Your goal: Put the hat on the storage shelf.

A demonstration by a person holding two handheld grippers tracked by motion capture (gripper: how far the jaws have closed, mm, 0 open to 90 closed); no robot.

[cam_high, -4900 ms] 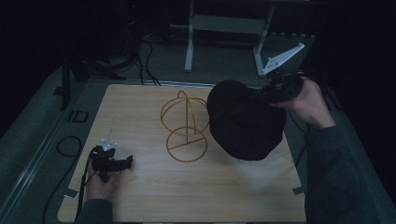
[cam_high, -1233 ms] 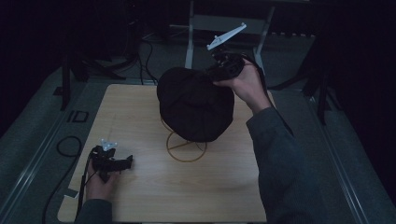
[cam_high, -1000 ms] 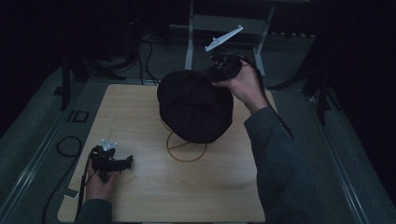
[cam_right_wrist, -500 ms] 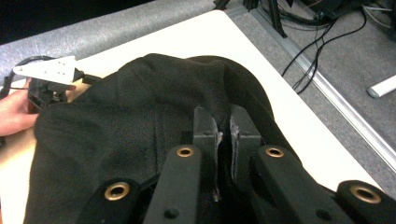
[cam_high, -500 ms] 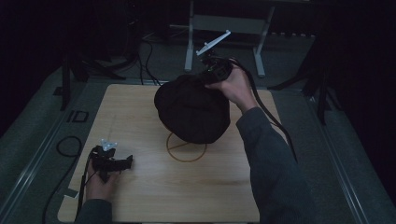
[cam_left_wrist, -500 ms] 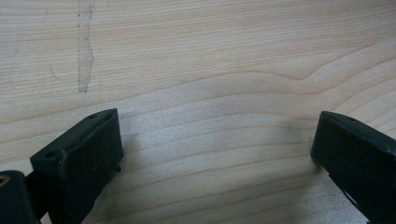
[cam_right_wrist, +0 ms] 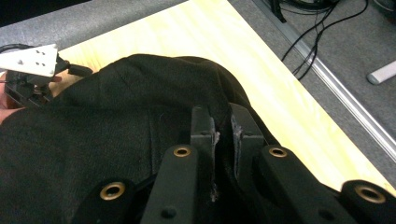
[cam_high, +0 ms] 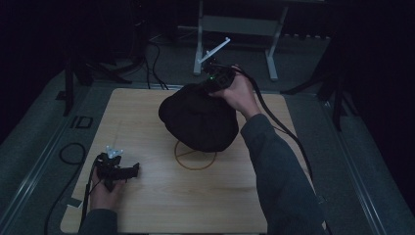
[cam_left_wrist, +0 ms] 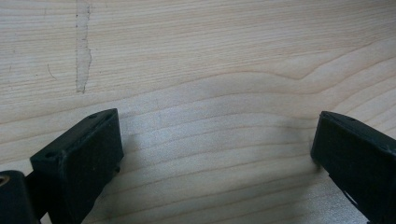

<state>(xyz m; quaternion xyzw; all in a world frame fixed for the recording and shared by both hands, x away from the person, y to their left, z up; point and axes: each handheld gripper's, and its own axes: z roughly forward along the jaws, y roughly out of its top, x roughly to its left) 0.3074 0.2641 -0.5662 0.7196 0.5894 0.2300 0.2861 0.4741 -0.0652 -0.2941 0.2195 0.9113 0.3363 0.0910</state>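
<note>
While the right gripper [cam_right_wrist: 223, 128] pinches a fold of the black hat [cam_high: 198, 116] above the wire stand's ring [cam_high: 195, 155] mid-table, the left gripper [cam_high: 117, 171] rests near-left, jaws apart; no readable writing.

One black hat [cam_high: 198, 120] and one wire stand [cam_high: 195, 155] are present on one wooden table [cam_high: 147, 107]. Two handheld grippers are in use: the left gripper [cam_high: 134, 171] and the right gripper [cam_high: 208, 87].

Both grippers are black plastic: the right gripper [cam_right_wrist: 222, 128] shows brass-ringed screw holes. The left gripper [cam_high: 117, 171] carries a grey three-cornered plate. The person's sleeves [cam_high: 281, 176] are dark grey.
</note>
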